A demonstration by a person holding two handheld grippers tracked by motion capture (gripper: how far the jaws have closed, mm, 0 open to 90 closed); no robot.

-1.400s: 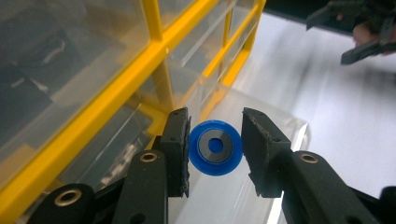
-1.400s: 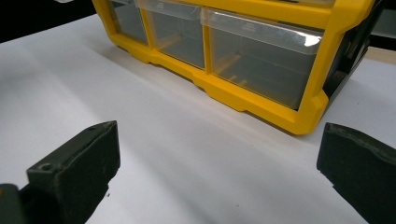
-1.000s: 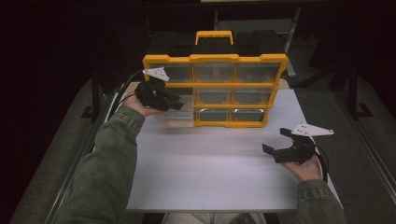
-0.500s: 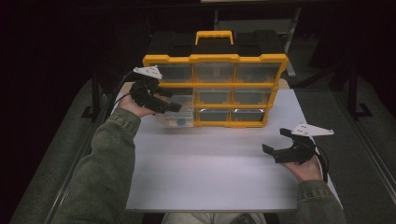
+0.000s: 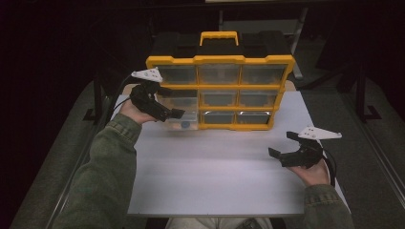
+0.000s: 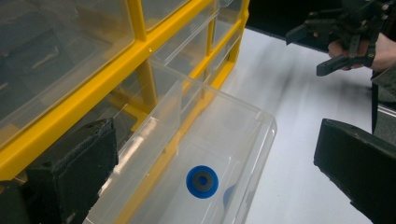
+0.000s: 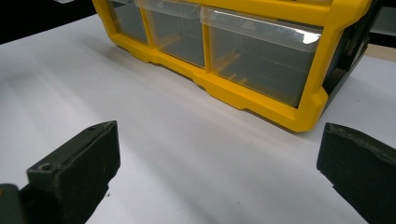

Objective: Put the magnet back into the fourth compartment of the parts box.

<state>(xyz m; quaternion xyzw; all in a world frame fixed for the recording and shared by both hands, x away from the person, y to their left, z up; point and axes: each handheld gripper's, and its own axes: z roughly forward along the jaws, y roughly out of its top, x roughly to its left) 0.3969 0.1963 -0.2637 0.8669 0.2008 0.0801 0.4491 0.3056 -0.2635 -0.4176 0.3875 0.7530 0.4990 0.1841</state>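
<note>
A yellow organizer [image 5: 219, 59] with clear drawers stands at the back of the white table [image 5: 215, 176]. Its bottom-left drawer [image 5: 191, 128] is pulled out, and a blue disc [image 6: 201, 181] with a dark centre lies flat on the drawer floor. My left gripper [image 5: 171, 101] hovers over that drawer. Its jaws have just been opening and now stand wide apart [image 6: 217, 140], with nothing pressed between them. My right gripper [image 5: 282, 144] rests low over the table at the right, open and empty [image 7: 219, 140], facing the organizer's lower right corner [image 7: 299, 116].
The other drawers [image 5: 219, 98] of the organizer are pushed in. A black case with a yellow handle [image 5: 218, 36] sits on top at the back. Bare white table [image 7: 154, 140] lies between my right gripper and the organizer. Dark floor surrounds the table.
My left gripper's jaws have spread from nearly together to wide apart, and that hand has shifted slightly over the pulled-out drawer. The right hand has stayed put.
</note>
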